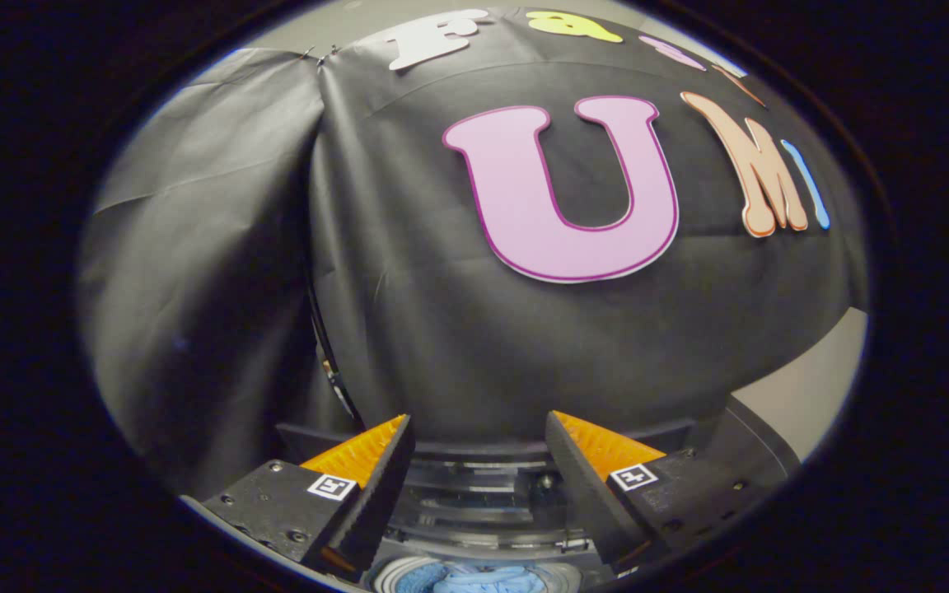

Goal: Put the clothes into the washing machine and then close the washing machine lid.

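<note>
Since the blue clothes [474, 578] already lie bunched in the washing machine drum [396, 570] below and between the fingers, we find the gripper [479, 473] open and empty; soft, light fabric; we judge the rigid lid is next.

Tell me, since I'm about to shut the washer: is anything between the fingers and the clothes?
Nothing visible. The gripper is open with empty fingers, and the blue clothes already lie in the washing machine drum just below them.
</note>
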Demonstrator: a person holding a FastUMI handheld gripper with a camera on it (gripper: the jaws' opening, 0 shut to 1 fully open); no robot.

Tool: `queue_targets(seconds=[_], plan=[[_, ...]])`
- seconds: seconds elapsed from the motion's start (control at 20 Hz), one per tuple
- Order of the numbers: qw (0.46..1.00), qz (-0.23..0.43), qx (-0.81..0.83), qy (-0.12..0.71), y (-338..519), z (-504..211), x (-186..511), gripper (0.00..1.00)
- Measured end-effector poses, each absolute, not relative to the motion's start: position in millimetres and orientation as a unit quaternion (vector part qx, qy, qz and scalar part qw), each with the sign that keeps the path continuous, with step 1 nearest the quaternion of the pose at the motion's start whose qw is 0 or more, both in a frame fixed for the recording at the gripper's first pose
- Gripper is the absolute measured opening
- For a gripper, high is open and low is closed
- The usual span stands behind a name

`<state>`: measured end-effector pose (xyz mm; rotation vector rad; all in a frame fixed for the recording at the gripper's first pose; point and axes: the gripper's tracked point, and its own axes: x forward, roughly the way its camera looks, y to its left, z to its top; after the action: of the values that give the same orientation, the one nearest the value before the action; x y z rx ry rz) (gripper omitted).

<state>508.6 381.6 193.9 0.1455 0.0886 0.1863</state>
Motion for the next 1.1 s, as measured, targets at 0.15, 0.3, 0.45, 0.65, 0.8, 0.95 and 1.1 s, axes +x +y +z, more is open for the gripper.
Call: queue_targets(seconds=[0.15, 0.3, 0.45, 0.65, 0.8, 0.95, 1.1], plan=[[0.994, 0.072, 0.06, 0.064, 378.8, 179.2, 530.5, 0.96], [0.997, 0.057, 0.006, 0.052, 374.4, 171.8, 539.1, 0.96], [0.998, 0.049, 0.007, 0.045, 373.2, 176.4, 538.5, 0.97], [0.997, 0.05, 0.009, 0.052, 371.1, 177.5, 521.9, 0.97], [0.997, 0.053, 0.01, 0.053, 372.9, 175.7, 502.8, 0.98], [0.997, 0.055, 0.009, 0.06, 373.4, 175.2, 481.1, 0.98], [0.996, 0.056, 0.009, 0.07, 373.7, 171.5, 459.8, 0.97]])
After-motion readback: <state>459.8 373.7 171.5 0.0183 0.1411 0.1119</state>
